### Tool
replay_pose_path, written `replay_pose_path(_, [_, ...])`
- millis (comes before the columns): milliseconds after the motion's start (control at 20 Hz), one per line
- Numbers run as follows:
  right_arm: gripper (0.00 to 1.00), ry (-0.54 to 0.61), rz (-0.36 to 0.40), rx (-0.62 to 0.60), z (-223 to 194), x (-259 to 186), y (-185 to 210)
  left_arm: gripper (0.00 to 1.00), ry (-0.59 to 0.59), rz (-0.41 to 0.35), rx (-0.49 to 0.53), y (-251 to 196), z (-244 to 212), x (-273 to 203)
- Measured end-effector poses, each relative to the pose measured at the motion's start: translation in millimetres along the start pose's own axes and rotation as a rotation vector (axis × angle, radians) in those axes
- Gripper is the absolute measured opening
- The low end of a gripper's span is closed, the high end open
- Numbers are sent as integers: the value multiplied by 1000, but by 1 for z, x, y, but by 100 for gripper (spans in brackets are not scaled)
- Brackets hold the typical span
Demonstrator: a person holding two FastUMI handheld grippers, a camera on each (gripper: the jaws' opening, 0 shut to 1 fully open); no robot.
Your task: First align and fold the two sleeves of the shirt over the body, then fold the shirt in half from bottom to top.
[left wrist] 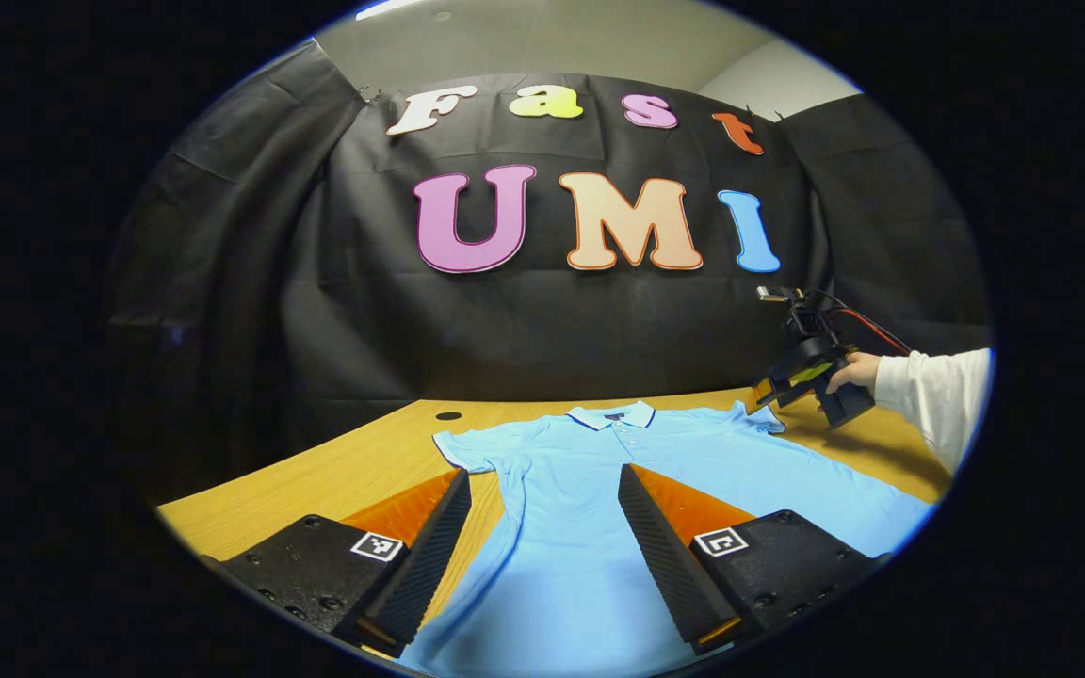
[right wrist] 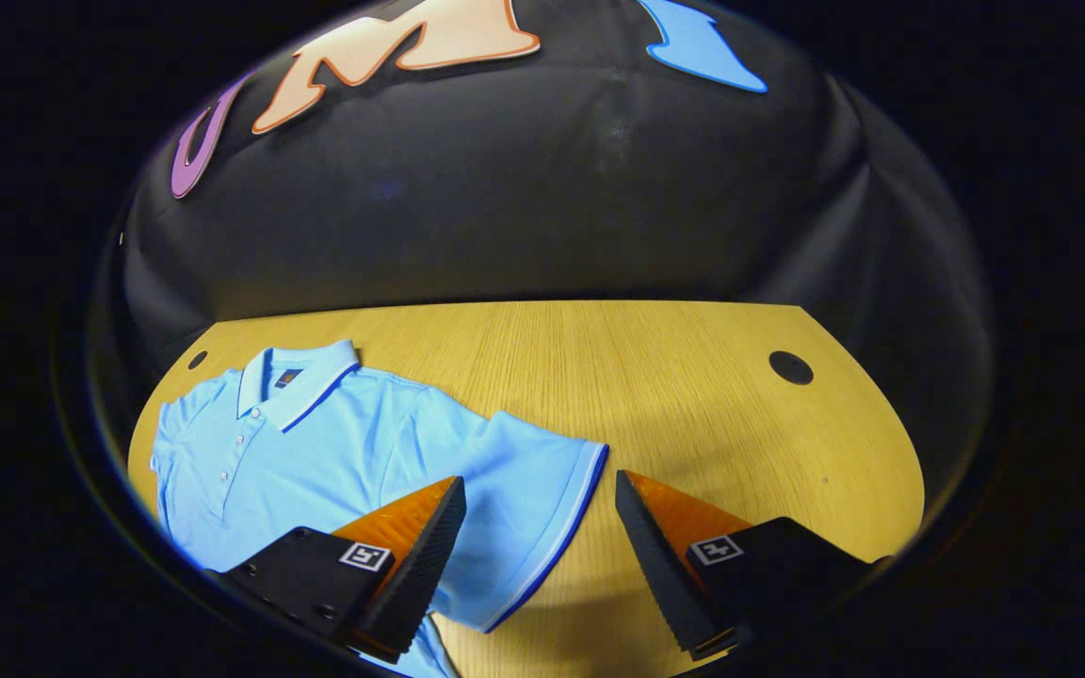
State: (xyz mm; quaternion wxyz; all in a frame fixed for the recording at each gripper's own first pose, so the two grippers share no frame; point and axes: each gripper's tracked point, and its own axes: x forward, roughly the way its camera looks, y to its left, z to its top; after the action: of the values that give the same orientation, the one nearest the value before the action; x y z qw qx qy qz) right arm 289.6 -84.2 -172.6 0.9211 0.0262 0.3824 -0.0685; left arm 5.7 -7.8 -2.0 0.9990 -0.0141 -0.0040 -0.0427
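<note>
On a wooden table (right wrist: 599, 377) backed by black cloth, a light blue polo shirt (left wrist: 599, 490) lies spread flat, front up, its collar (left wrist: 610, 415) toward the booth wall and both short sleeves still out to the sides. Seen in the left gripper view, the left gripper (left wrist: 544, 541) hangs above the shirt's lower body with its fingers spread wide, gripping nothing. Beyond the shirt's far sleeve, a hand (left wrist: 853, 373) in a white sleeve (left wrist: 933, 395) holds the right gripper (left wrist: 769, 394) near that sleeve's edge. In the right gripper view, the right gripper (right wrist: 538, 551) is likewise wide apart and empty, poised over the dark-trimmed cuff of the shirt's sleeve (right wrist: 528, 490), which lies flat on the table. Two dark round holes (right wrist: 791, 367) mark the tabletop beyond the shirt.
</note>
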Motion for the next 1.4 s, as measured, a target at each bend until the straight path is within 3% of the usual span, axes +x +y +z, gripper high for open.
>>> replay_pose_path(250, [99,19,-3,-19,-8,6,-5,96,5,-2,2,-1,0,0])
replay_pose_path(450, [92,12,34,-17,-8,8,3,96,3,-2,1,-1,-1,-1])
replay_pose_path(550, [82,7,52,-27,-8,7,10,96,1,-2,0,-1,0,-1])
replay_pose_path(700, [55,5,56,-22,-8,7,15,96,1,-2,0,-1,0,0])
replay_pose_path(750, [50,6,61,-16,-8,8,17,96,0,-3,-1,-1,0,0])
replay_pose_path(900, [18,22,72,14,-10,6,21,96,1,-2,0,-1,0,0])
replay_pose_path(1050, [14,30,77,39,-8,7,21,96,0,-2,0,-1,0,0])
replay_pose_path(1100, [4,27,88,58,-6,2,27,96,1,-2,0,-1,1,0])
replay_pose_path(1150, [4,19,100,77,-1,-1,30,96,2,-2,1,-2,-1,0])
replay_pose_path(1400, [4,-75,260,172,37,-30,77,96,6,-1,2,-2,-1,0])
